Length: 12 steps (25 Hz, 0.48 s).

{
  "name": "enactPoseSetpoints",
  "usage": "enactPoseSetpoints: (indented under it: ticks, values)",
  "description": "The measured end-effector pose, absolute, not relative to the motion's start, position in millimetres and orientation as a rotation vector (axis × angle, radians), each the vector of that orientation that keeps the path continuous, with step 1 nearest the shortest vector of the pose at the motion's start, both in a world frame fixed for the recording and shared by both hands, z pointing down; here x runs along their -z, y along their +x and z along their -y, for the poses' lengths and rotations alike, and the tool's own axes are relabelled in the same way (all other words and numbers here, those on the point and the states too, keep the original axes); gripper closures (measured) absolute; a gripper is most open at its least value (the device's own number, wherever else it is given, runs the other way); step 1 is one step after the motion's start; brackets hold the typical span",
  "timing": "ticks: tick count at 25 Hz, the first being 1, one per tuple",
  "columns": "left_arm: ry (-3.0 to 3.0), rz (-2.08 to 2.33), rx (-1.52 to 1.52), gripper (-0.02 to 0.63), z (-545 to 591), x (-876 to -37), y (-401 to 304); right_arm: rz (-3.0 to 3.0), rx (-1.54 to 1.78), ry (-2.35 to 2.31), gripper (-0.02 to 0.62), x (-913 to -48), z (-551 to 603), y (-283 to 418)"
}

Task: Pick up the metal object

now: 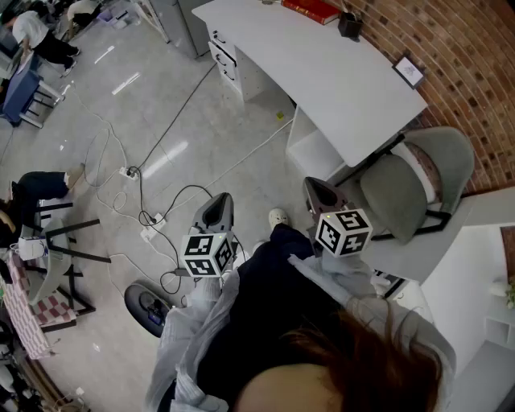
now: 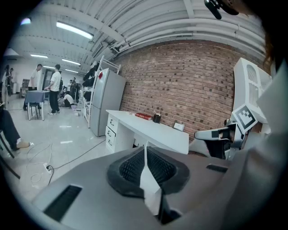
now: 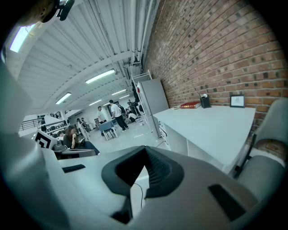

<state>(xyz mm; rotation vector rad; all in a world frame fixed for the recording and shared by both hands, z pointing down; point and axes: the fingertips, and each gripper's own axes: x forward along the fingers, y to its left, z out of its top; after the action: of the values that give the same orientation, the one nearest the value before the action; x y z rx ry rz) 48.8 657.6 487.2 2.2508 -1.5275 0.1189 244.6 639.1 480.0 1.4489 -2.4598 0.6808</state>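
Head view | left tongs (image 1: 220, 203) and right tongs (image 1: 316, 187) both closed with nothing between the jaws, held over the floor (image 1: 209, 137) in front of the person | white bench (image 1: 338, 76) carries red book (image 1: 312, 9), black cup (image 1: 349, 26), frame (image 1: 409, 71) | metal object: cannot be made out in any view

book (image 1: 312, 10) on desk (image 1: 322, 72), chair (image 1: 414, 181) beside desk

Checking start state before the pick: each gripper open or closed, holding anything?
Left gripper: closed, holding nothing.
Right gripper: closed, holding nothing.
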Motion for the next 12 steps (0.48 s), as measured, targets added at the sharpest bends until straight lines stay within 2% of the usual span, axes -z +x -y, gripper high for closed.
enactPoseSetpoints:
  ticks: [12]
  values:
    - [2.202, 1.577, -0.106, 0.574, -659.3, -491.3, 21.4, 2.469, -0.744, 1.460, 0.589, -484.8, -631.8, 228.2]
